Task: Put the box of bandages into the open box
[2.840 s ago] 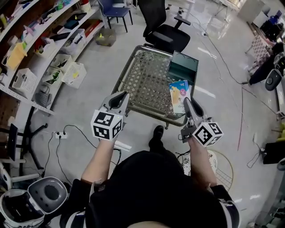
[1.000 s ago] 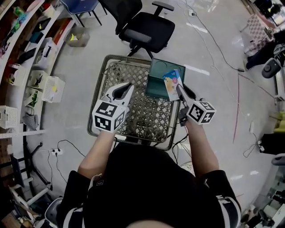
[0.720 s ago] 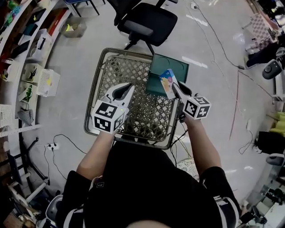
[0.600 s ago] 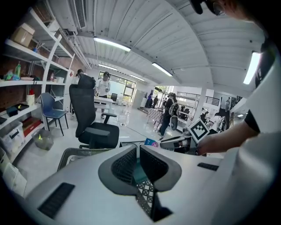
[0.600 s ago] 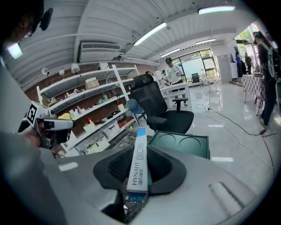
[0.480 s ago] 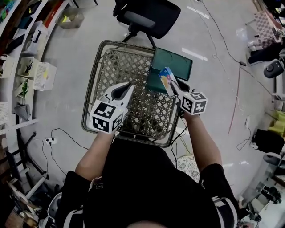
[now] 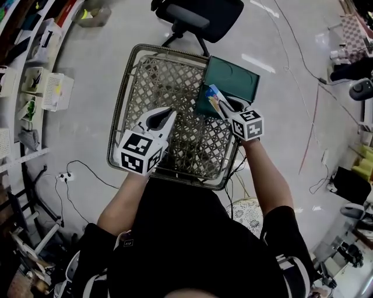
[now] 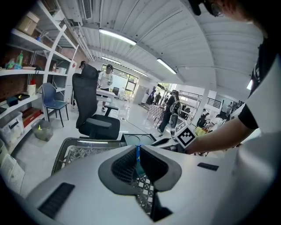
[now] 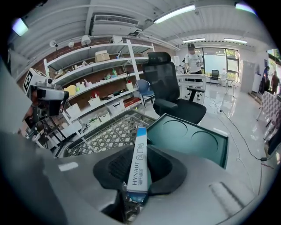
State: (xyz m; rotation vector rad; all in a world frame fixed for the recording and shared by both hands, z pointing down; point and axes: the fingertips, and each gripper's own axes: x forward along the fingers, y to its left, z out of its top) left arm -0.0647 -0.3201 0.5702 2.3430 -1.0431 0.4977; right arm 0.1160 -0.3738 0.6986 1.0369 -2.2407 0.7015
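Observation:
A thin blue and white box of bandages stands on its edge between the jaws of my right gripper, which is shut on it. It hangs over the near left corner of the open dark green box, which lies on the right side of the wire mesh table. My left gripper hovers over the middle of the mesh, jaws together and holding nothing. In the left gripper view the green box shows just past its tips.
A black office chair stands behind the table. Shelves with white baskets line the left wall. Cables run across the floor on both sides. People stand far off by the windows.
The right gripper has sunk toward the green box and rolled, so the bandage box now shows its thin edge. The left gripper has come down a little over the mesh.

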